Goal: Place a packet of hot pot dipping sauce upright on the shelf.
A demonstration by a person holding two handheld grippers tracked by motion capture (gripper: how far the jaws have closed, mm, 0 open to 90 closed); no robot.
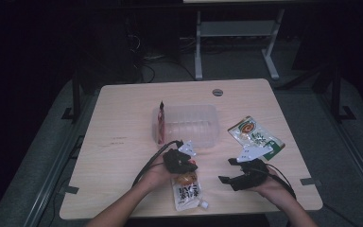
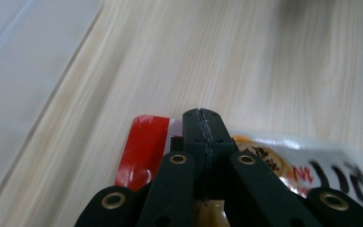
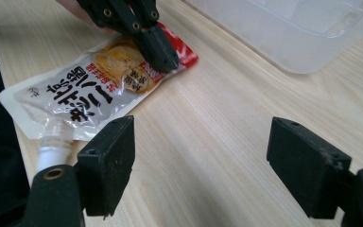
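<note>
A white spouted pouch (image 1: 187, 194) (image 3: 75, 94) with a red top band lies near the table's front edge, spout toward the person. My left gripper (image 1: 188, 169) (image 2: 202, 118) (image 3: 168, 59) points steeply down at that red band (image 2: 142, 146), its jaws shut together at the pouch's top edge. My right gripper (image 1: 227, 171) (image 3: 201, 132) hovers just right of the pouch, low over bare table. Its jaws are wide open with nothing between them.
A clear plastic container (image 1: 212, 127) (image 3: 302, 42) stands mid-table, with a thin red packet (image 1: 160, 124) upright against its left wall. A green and white snack bag (image 1: 255, 135) lies to its right. A grey grommet (image 1: 217, 91) sits near the far edge.
</note>
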